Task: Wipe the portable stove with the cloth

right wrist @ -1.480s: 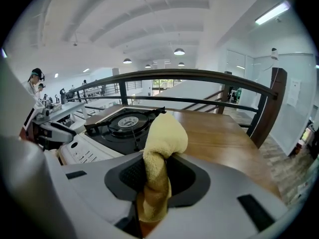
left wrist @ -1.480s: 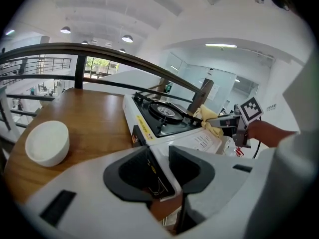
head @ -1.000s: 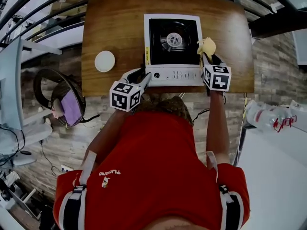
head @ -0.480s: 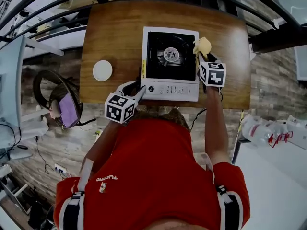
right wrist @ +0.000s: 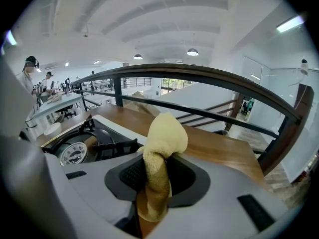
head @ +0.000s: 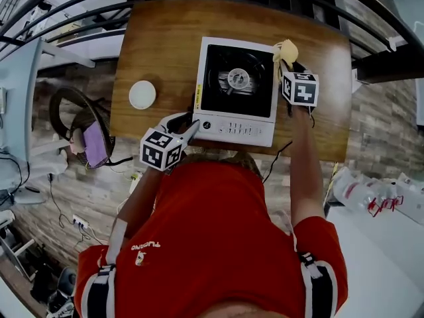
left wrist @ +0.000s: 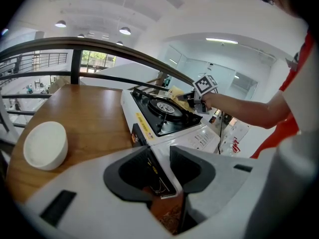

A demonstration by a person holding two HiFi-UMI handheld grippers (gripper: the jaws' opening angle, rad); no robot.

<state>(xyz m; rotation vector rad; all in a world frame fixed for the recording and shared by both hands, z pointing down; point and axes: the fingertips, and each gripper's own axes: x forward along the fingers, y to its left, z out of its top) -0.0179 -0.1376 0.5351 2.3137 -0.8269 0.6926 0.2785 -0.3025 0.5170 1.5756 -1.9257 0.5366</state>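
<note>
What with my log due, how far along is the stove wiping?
Done: the cloth is clamped in the right gripper, and the left gripper grips the stove by its near left corner. In hand: the cloth is at the stove's far right corner. Left: nothing shows which parts are already wiped, so most of the stove likely remains.

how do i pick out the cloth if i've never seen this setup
Find the wooden table, then the portable stove on it. At the stove's far right corner the right gripper clamps the cloth: a pale yellow fuzzy bunch, unlike the round white dish further left.
</note>
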